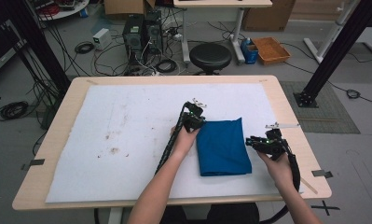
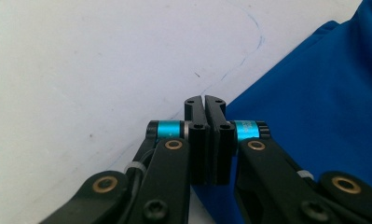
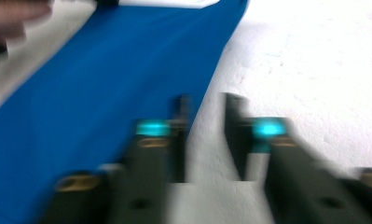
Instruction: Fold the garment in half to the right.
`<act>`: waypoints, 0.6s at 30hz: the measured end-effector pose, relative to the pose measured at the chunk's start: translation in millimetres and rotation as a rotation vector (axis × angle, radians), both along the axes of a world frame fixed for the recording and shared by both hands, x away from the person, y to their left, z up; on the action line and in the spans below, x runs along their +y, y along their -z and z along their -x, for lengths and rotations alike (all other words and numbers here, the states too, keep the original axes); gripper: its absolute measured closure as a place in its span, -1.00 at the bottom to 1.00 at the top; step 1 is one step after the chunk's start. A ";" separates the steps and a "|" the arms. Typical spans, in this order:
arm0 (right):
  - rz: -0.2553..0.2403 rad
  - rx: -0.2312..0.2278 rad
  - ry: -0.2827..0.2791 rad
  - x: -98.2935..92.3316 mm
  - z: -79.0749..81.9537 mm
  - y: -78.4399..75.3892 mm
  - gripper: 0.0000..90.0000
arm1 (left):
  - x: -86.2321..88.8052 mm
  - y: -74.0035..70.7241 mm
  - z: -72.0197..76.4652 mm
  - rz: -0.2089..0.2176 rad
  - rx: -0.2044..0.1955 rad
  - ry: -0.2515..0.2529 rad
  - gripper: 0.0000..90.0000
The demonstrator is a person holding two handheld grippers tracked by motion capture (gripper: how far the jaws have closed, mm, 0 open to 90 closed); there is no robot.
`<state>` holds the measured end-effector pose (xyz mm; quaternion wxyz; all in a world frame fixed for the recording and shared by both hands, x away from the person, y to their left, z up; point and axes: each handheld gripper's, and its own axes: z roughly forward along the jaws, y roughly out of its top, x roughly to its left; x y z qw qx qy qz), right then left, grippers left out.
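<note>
A folded blue cloth [image 1: 223, 147] lies on the white mat [image 1: 127, 135], right of centre. My left gripper [image 1: 196, 122] sits at the cloth's far left corner. In the left gripper view its jaws [image 2: 205, 101] are pressed together at the cloth's [image 2: 314, 102] edge, and I see no fabric between the pads. My right gripper [image 1: 251, 142] hovers at the cloth's right edge. In the blurred right gripper view its jaws [image 3: 207, 100] stand apart over bare mat, with the cloth [image 3: 104, 74] just to their left.
The mat covers most of the wooden table [image 1: 286, 112] and has brown stains [image 1: 113, 150] on its left half. Beyond the far edge stand a black stool [image 1: 210, 57], computer towers [image 1: 141, 32], cables and an orange tray [image 1: 270, 50] on the floor.
</note>
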<state>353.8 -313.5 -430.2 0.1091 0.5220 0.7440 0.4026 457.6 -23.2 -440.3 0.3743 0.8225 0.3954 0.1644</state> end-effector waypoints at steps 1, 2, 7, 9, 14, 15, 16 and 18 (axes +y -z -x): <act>-0.021 0.019 -0.004 0.8 -2.1 2.0 0.41 | 0.3 0.1 -0.1 0.004 0.004 0.001 0.95; -0.020 0.036 -0.005 2.9 -3.2 4.2 0.42 | 0.3 0.1 0.1 0.006 0.004 0.001 0.95; 0.016 0.057 -0.051 10.6 -5.2 11.4 1.00 | 1.1 0.1 0.7 0.002 0.000 0.000 0.95; 0.018 0.054 -0.043 9.2 -3.5 9.3 1.00 | 2.3 0.5 0.4 0.000 0.001 0.000 0.95; 0.029 0.045 -0.021 0.3 1.0 5.6 1.00 | 4.2 0.5 1.6 0.004 -0.003 -0.006 0.95; 0.024 0.044 -0.015 -1.8 1.4 4.8 1.00 | 4.7 0.5 1.8 0.006 0.000 -0.009 0.95; 0.017 0.037 -0.013 -3.9 1.4 4.3 1.00 | 5.0 1.0 1.7 0.015 -0.002 -0.010 0.95; -0.041 0.019 -0.022 -5.8 0.2 3.4 0.79 | 4.5 2.1 1.7 0.010 0.001 -0.003 0.95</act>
